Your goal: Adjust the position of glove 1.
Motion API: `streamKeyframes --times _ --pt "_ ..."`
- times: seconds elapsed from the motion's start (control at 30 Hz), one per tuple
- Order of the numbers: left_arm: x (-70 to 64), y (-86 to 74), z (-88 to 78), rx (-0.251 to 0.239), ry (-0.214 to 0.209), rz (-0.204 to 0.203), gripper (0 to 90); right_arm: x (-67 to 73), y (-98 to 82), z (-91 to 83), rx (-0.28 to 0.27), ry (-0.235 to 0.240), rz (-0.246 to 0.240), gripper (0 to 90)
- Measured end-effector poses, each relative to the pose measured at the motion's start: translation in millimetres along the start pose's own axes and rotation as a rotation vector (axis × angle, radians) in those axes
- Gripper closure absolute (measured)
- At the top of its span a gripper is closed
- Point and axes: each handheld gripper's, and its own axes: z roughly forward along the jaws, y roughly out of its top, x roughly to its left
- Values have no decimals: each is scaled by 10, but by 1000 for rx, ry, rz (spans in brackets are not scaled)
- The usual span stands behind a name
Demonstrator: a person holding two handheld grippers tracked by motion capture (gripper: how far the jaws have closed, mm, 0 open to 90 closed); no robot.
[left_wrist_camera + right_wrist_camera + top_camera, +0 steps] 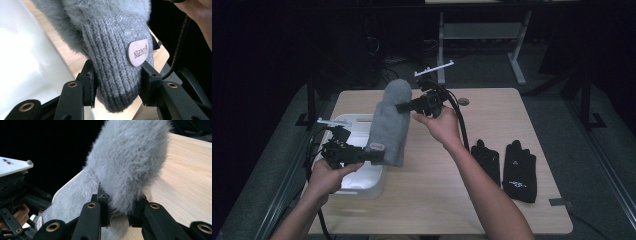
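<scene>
A grey fuzzy mitten is stretched in the air between both grippers, over the left half of the wooden table. My left gripper is shut on the mitten's ribbed knit cuff, which bears an oval leather tag. The black pads press on both sides of the cuff. My right gripper is shut on the furry finger end of the mitten, its pads sunk into the fur.
A white plastic bin stands at the table's left under the mitten. A pair of black gloves lies flat at the right. Beyond the table's far edge stand the legs of a desk frame in the dark.
</scene>
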Motion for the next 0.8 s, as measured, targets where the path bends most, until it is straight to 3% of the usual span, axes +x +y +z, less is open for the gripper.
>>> streamKeyframes --times 0.23,0.8 --pt "140 -46 -122 7 19 -2 553 45 52 194 9 16 -1 753" --pt "460 -186 -379 0 55 -58 552 140 136 682 21 59 21 752"
